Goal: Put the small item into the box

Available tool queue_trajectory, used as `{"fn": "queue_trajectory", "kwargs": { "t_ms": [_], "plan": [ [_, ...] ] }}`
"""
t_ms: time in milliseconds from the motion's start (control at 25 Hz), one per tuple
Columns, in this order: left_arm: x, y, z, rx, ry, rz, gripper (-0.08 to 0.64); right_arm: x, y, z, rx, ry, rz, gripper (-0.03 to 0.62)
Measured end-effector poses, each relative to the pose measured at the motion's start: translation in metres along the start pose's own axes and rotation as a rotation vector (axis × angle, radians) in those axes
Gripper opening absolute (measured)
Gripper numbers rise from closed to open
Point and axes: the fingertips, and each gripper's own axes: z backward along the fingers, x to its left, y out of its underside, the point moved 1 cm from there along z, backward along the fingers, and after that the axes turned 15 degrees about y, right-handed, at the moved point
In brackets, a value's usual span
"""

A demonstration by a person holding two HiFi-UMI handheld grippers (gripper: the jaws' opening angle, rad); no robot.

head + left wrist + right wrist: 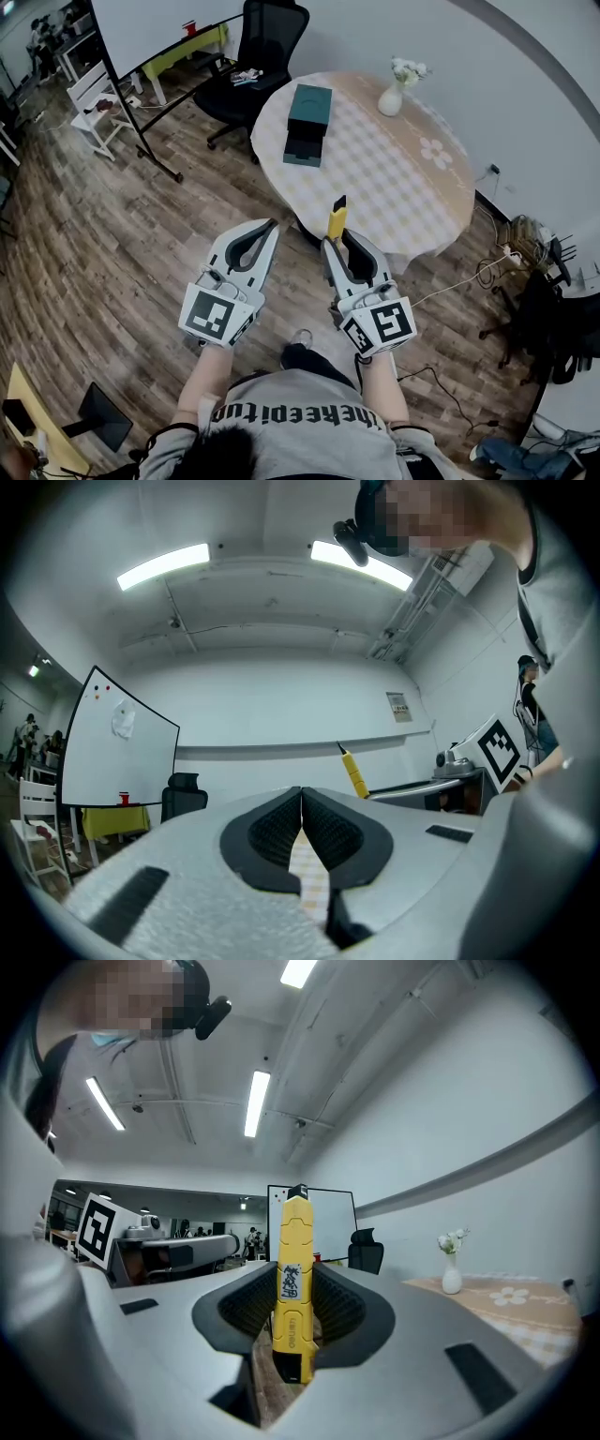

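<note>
The round tabletop [403,187] with the green box [307,124] lies ahead of us. Our right gripper [338,240] pinches the yellow cutter [292,1269] upright in its jaws, probably for carrying. The left gripper [271,226] jaws are pressed together, empty.

Print on the yellow cutter [292,1237] is too small to read.

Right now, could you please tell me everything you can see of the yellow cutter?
The yellow cutter is a slim, plastic-looking utility knife with a black tip and a small printed label. It runs lengthwise along the right tongs, clamped near its lower end, with its tip sticking out past them. Nothing else touches it.
</note>
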Motion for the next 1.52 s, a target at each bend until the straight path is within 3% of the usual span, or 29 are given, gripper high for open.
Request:
{"fn": "queue_trajectory", "kwargs": {
  "t_ms": [400,760,1520],
  "plan": [
    [0.013,-0.001,-0.055,-0.011,-0.037,-0.026,0.016,-0.044,-0.005,-0.034,-0.006,-0.062,-0.006,0.118],
    [0.031,0.008,-0.065,0.017,-0.068,-0.028,0.017,-0.053,-0.001,-0.059,-0.003,-0.089,-0.026,0.118],
    [0.154,0.026,-0.100,-0.004,0.076,-0.001,0.015,-0.053,-0.001,-0.175,-0.016,0.074,-0.043,0.118]
  ]
}}
